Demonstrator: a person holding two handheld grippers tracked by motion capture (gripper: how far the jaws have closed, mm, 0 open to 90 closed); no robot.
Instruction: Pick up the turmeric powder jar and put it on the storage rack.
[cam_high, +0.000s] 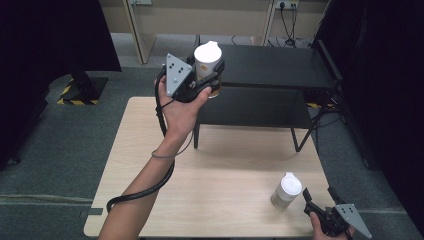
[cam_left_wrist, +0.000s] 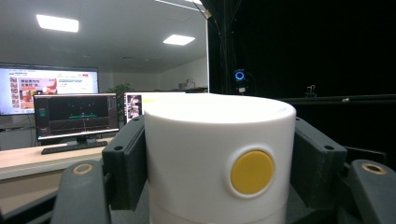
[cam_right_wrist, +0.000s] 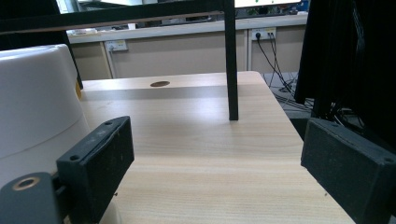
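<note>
You get even, soft light on the counter (cam_high: 150, 165) in the high view, though the dark curtains (cam_high: 385, 100) at both sides fall to near black. The black shelf (cam_high: 270, 65) casts a faint, diffuse shadow onto the wood below it. In the left gripper view, 2 ceiling panels (cam_left_wrist: 57, 23) glow overexposed, the monitors (cam_left_wrist: 77, 114) behind look slightly soft, and the right half sinks into darkness. The white bottle (cam_left_wrist: 215, 158) there sits very close and reads a little soft at its rim. In the right gripper view, your near tongs (cam_right_wrist: 219, 163) are blurred, while the wood grain farther off stays sharp. All 3 pictures are low in resolution and mildly grainy.
</note>
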